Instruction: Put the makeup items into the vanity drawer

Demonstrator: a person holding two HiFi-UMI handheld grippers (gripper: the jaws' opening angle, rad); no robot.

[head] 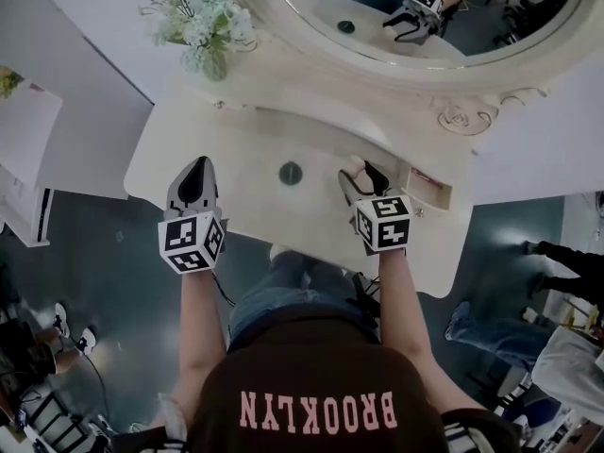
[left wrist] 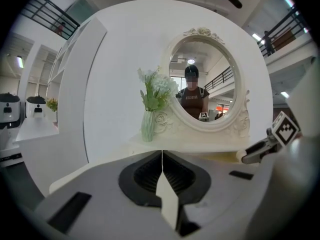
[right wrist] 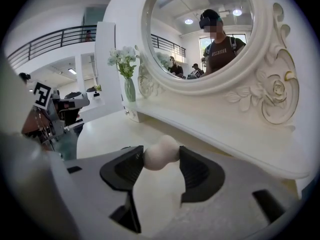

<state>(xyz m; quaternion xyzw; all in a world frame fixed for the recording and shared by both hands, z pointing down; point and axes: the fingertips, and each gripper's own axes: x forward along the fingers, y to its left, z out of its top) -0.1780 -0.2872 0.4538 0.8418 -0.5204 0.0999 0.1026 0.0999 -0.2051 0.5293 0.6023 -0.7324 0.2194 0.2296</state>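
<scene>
The right claw (right wrist: 161, 160) is closed on a cream, egg-shaped makeup sponge (right wrist: 160, 153). Both pads press its sides, and the claw holds it over the white counter (head: 236, 149), in front of the right part of the oval mirror (head: 326, 8). The left claw (left wrist: 162, 156) has its jaws fully together with nothing between them, in front of the mirror's left half. A small open drawer (head: 436, 196) sits below the mirror's right edge, near the sponge. A dark round disc (head: 291, 173) lies on the counter before the mirror's middle, between the two claws. A vase of pale flowers (head: 203, 26) stands at the mirror's left.
</scene>
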